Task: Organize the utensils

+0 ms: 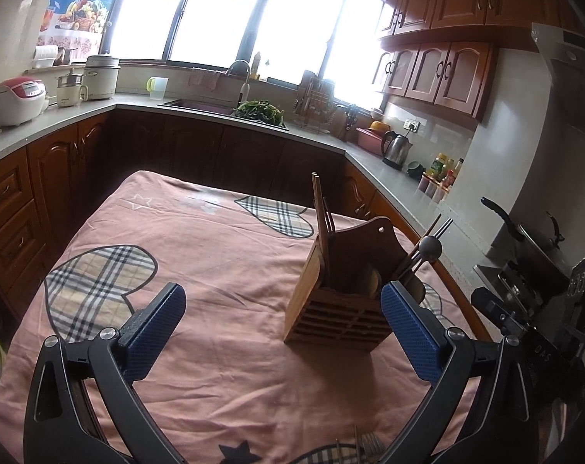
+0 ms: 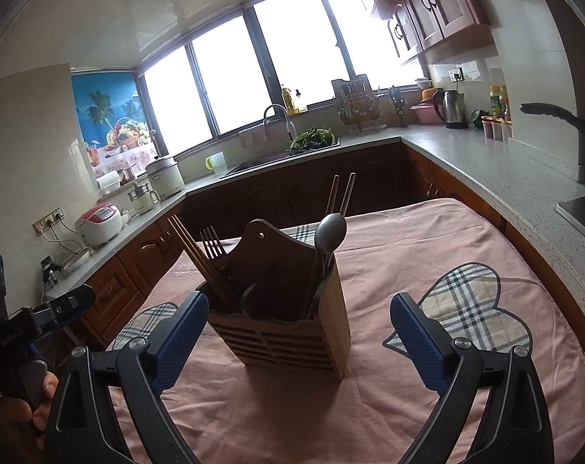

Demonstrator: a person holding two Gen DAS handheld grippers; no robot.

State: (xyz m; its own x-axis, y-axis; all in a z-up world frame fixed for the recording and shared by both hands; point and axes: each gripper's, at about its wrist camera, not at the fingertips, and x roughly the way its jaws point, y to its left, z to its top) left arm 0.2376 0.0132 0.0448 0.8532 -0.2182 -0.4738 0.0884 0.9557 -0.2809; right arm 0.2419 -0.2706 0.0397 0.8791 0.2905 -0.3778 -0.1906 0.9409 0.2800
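Observation:
A wooden utensil holder [image 1: 341, 309] stands on the pink cloth-covered table [image 1: 215, 255]; it also shows in the right wrist view [image 2: 288, 328]. It holds chopsticks [image 2: 203, 259], a fork [image 2: 213, 241] and a metal spoon [image 2: 330, 232]. My left gripper [image 1: 283, 309] is open and empty, with the holder just inside its right finger. My right gripper [image 2: 298, 319] is open and empty, its fingers on either side of the holder, not touching it. A few more utensils [image 1: 364, 446] lie at the table's near edge under the left gripper.
Kitchen counters [image 1: 393, 178] wrap around the table on three sides, with a sink [image 1: 207, 106], rice cookers [image 1: 17, 100], a kettle [image 1: 396, 149] and bottles. A pan handle [image 2: 551, 114] juts out at the right. The left gripper's body [image 2: 33, 324] shows at left.

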